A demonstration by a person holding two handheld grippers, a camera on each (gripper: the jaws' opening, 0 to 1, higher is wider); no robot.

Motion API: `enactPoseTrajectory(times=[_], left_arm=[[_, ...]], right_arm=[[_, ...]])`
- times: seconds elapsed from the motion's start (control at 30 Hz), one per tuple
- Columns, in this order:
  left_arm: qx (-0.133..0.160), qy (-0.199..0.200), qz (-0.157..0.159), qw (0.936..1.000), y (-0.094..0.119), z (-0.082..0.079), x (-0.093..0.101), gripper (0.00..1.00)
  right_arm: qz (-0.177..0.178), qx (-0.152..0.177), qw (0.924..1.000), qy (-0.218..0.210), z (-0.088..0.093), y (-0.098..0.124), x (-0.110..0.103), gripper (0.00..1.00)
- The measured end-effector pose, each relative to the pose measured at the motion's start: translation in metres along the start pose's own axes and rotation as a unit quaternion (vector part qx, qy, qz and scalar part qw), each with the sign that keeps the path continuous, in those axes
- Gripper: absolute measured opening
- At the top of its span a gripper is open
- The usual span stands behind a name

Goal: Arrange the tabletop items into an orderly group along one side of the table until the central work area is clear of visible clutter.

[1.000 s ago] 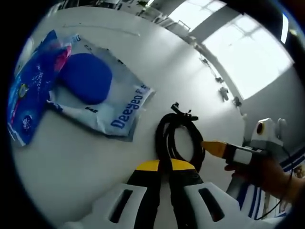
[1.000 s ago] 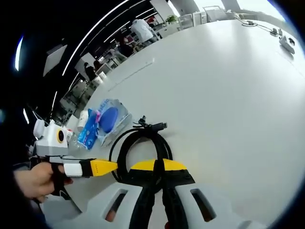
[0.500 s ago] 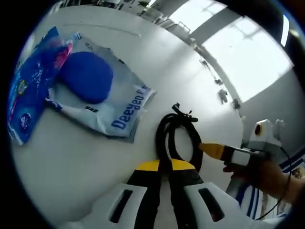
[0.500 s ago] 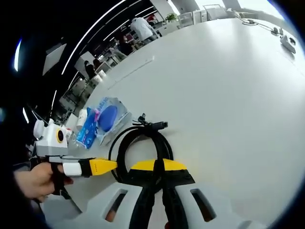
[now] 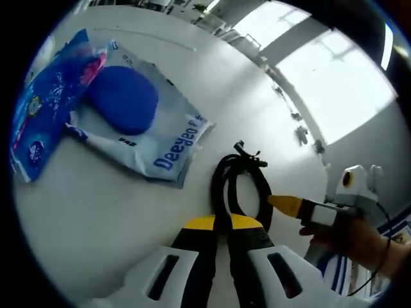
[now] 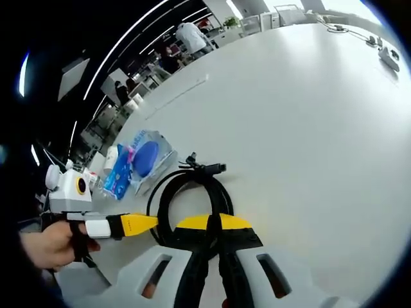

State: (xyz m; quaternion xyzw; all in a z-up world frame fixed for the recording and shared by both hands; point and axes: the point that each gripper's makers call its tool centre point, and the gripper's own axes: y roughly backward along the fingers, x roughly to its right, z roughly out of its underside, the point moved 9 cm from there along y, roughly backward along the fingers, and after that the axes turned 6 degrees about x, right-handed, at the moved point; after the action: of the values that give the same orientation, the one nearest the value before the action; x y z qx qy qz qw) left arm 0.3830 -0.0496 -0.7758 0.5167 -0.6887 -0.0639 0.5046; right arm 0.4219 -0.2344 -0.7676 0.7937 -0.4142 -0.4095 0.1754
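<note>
Left tool (image 5: 222,222) and right tool (image 6: 214,222) each sit clenched on the one coiled black cable (image 5: 241,183), lying mid-counter (image 6: 308,122); beyond lie two packets, a clear pouch with blue pad (image 5: 138,122) and a blue wrapper (image 5: 45,109), touching, nearer the counter's edge.

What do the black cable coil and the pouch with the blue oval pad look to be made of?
Black cable coil: rubbery, matte-to-satin jacket by its soft sheen, with a hard plug at the end. Pouch: thin, glossy, partly clear plastic film, judging by wrinkles and glare. The blue oval pad inside looks like soft, matte foam or sponge, though I can't confirm.
</note>
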Motion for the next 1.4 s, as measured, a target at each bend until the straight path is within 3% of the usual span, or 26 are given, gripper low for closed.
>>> enactPoseTrajectory(times=[0.27, 0.57, 0.77, 0.93, 1.1, 1.2, 1.33, 1.4], left_arm=[[0.001, 0.019, 0.004, 0.9998, 0.0, 0.001, -0.001, 0.02], [0.016, 0.013, 0.007, 0.9998, 0.006, -0.002, 0.002, 0.08], [0.041, 0.006, 0.016, 0.999, 0.014, -0.01, 0.004, 0.24], [0.08, -0.008, 0.019, 0.9966, 0.029, -0.015, 0.001, 0.36], [0.105, 0.003, -0.004, 0.9944, 0.045, -0.016, -0.015, 0.49], [0.145, -0.011, -0.018, 0.9892, 0.052, -0.021, -0.019, 0.65], [0.168, -0.023, -0.024, 0.9852, 0.061, -0.025, -0.018, 0.85], [0.178, -0.028, -0.028, 0.9832, 0.065, -0.026, -0.018, 0.89]], right_arm=[[-0.007, -0.001, 1.0, 0.006, -0.003, -0.001, 0.002, 0.01], [-0.039, 0.015, 0.9991, 0.0, -0.003, 0.001, 0.001, 0.13], [-0.041, 0.026, 0.9987, 0.014, -0.007, 0.005, -0.004, 0.27], [-0.04, 0.07, 0.9961, 0.037, -0.019, 0.018, -0.012, 0.3], [-0.045, 0.087, 0.9945, 0.037, -0.024, 0.019, -0.017, 0.37], [-0.047, 0.097, 0.9926, 0.055, -0.026, 0.018, -0.022, 0.49], [-0.044, 0.105, 0.9911, 0.07, -0.027, 0.019, -0.024, 0.61], [-0.045, 0.113, 0.9899, 0.073, -0.028, 0.02, -0.026, 0.65]])
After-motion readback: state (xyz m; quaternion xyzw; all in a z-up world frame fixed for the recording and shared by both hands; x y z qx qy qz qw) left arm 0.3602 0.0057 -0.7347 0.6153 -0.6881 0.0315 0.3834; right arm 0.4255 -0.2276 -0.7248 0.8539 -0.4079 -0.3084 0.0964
